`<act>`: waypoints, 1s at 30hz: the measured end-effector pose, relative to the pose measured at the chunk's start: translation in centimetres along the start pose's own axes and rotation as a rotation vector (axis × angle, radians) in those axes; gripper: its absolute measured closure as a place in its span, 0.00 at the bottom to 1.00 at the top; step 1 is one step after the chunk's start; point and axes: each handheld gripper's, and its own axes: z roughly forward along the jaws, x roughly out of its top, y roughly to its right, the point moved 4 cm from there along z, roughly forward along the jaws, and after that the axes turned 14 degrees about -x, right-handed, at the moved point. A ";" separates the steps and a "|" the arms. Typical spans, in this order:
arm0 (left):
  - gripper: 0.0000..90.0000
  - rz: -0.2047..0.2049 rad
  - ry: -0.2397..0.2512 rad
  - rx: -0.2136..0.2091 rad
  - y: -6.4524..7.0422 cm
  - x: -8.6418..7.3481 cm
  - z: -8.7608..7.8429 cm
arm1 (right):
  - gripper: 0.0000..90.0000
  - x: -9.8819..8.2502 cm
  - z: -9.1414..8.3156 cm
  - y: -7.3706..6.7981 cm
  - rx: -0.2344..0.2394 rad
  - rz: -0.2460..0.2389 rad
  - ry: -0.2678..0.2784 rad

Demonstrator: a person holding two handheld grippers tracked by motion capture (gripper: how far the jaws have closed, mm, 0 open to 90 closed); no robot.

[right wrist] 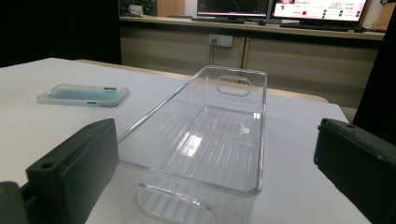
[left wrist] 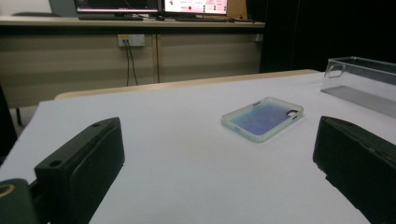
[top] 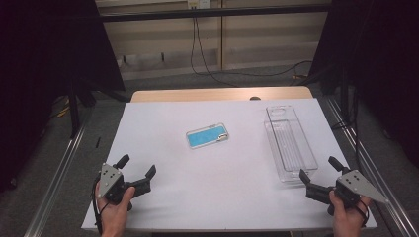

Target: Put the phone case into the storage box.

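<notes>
1. Lying flat near the middle of the white table (top: 163, 207), the phone case (top: 207, 136) has a blue face and a clear rim; it looks light, thin and slightly flexible, probably slick on the board.
2. Pinching it across its 2 long edges seems the safest hold.
3. To its right stands the clear bin (top: 290, 143), long, empty and rigid; its walls look smooth and slippery, so the near handle cutout is likely the best spot to grab.
4. At the near left corner, the left gripper (top: 138, 166) rests low, jaws spread and empty, aimed toward the case.
5. At the near right, the right gripper (top: 316, 169) is also released, jaws wide, facing the bin's near end.
</notes>
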 end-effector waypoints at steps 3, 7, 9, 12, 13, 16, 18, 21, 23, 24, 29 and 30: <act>0.02 0.013 -0.005 0.002 0.2 0.1 0.0 | 0.00 0.0 0.0 0.0 0.004 0.001 0.001; 0.03 0.029 -0.011 -0.001 0.4 0.1 0.0 | 0.00 0.0 0.1 -0.2 0.015 -0.002 -0.001; 0.05 0.026 -0.015 -0.011 0.4 0.1 0.1 | 0.00 0.0 0.1 -0.5 0.029 -0.005 -0.006; 0.04 0.038 -0.040 -0.027 0.6 0.1 0.5 | 0.00 -0.1 0.1 -0.6 0.036 -0.003 -0.011; 0.04 0.047 -0.045 -0.032 0.7 0.1 0.7 | 0.00 -0.1 0.1 -0.7 0.036 -0.002 -0.012; 0.04 0.048 -0.051 -0.045 0.7 0.2 1.1 | 0.00 -0.2 0.2 -0.7 0.038 0.001 -0.018; 0.04 0.042 -0.046 -0.039 0.7 0.2 1.3 | 0.00 -0.2 0.1 -0.7 0.036 0.004 -0.019; 0.06 0.005 -0.017 -0.055 1.1 0.5 1.6 | 0.00 -0.2 0.0 -0.7 0.035 0.003 -0.022; 0.06 0.014 -0.007 -0.058 1.5 0.8 1.9 | 0.00 -0.1 -0.1 -0.6 0.030 -0.001 -0.017; 0.06 0.051 -0.012 -0.082 1.8 1.0 2.2 | 0.00 -0.1 -0.1 -0.5 0.027 -0.002 -0.016; 0.06 0.060 -0.045 -0.145 2.4 0.9 3.1 | 0.00 -0.1 0.0 -0.4 0.023 0.002 -0.019; 0.06 0.057 -0.050 -0.150 2.5 0.9 3.4 | 0.00 -0.1 0.0 -0.4 0.026 0.002 -0.019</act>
